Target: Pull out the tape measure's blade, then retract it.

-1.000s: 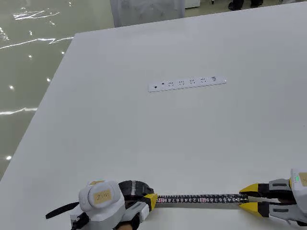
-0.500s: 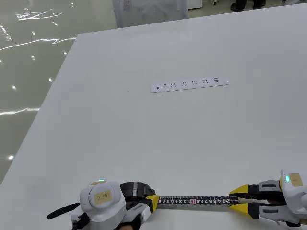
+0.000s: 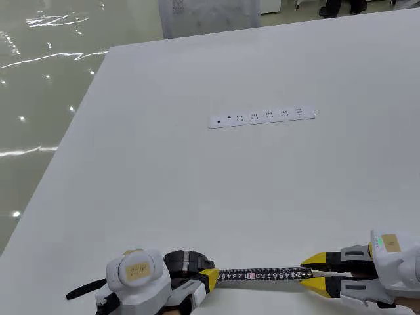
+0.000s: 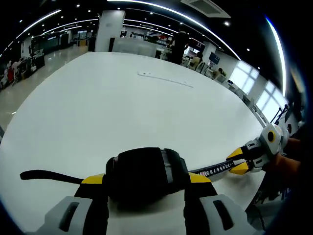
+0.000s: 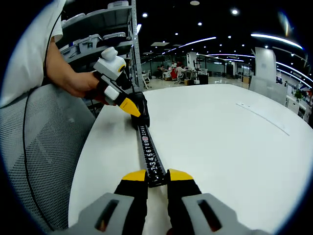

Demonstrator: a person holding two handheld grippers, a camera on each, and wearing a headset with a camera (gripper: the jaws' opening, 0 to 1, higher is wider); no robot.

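The black tape measure case rests at the near edge of the white table, with my left gripper shut on it. Its black blade with white and red numbers runs rightward just above the table. My right gripper is shut on the blade's end, its yellow-tipped fingers pinching it. A black wrist strap trails left from the case.
A white power strip lies flat mid-table, well beyond the grippers. The table's left edge drops to a glossy floor. In the right gripper view a person's arm holds the left gripper.
My right gripper has moved left toward the case, and the visible blade has grown shorter. The left gripper and case have stayed in place.
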